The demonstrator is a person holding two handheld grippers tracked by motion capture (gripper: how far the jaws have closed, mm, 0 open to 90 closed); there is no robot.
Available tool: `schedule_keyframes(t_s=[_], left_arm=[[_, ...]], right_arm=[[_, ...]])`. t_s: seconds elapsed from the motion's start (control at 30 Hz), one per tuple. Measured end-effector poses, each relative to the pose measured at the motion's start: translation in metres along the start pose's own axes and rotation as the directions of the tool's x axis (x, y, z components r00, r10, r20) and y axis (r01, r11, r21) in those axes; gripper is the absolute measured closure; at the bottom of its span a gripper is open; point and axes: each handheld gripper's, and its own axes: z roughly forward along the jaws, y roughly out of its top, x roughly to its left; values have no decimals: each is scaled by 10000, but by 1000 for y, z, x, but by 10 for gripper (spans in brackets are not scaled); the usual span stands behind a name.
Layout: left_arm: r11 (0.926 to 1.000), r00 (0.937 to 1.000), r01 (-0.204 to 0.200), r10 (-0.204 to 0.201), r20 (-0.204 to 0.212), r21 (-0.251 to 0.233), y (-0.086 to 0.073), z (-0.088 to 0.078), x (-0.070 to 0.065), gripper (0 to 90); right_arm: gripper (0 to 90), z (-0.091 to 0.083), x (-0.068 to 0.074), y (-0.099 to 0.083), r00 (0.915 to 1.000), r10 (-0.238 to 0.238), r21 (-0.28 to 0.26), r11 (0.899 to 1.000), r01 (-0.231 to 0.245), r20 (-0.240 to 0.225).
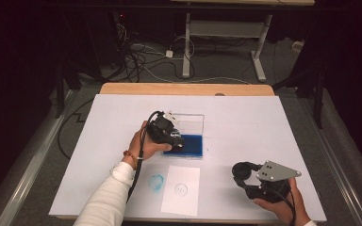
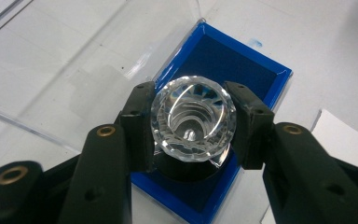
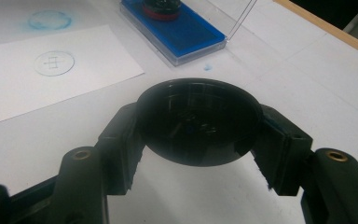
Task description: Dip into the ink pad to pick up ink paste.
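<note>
A stamp with a clear faceted knob [image 2: 193,116] and a black base stands on the blue ink pad [image 2: 228,60]. My left gripper [image 2: 193,125] is shut on the knob, one jaw at each side. In the high view the left gripper [image 1: 173,137] sits over the pad's [image 1: 193,147] left end. My right gripper [image 3: 198,140] is shut on a round black cap [image 3: 198,121], held low over the table at the front right [image 1: 245,172]. The stamp's base [image 3: 161,9] shows on the ink pad [image 3: 186,30] in the right gripper view.
The pad's clear lid [image 1: 191,121] stands open behind it. A white paper sheet [image 1: 181,188] with a faint round print [image 3: 53,62] lies at the front middle, with a blue smudge [image 1: 156,181] on the table to its left. The wooden table edge [image 1: 186,88] runs along the back.
</note>
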Motion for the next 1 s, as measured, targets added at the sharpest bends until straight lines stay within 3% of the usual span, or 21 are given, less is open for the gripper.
schedule_keyframes(t_s=[0.33,0.6,0.83,1.0], left_arm=[[10000,10000,37,-37,-56,-2,-1,0,-2,548],[9994,9999,108,-111,-69,-320,-6,1,-3,547],[9995,9975,-308,313,-630,84,1,-1,-11,549],[9989,9970,19,-55,-774,-464,2,-15,-5,550]], right_arm=[[389,0,-1,-1,9999,112,123,9999,-113,105],[389,1,-1,-1,9999,76,186,9998,-79,127],[389,1,-3,-1,9993,271,248,9993,-278,276],[389,0,-2,-1,9993,212,258,9994,-219,294]])
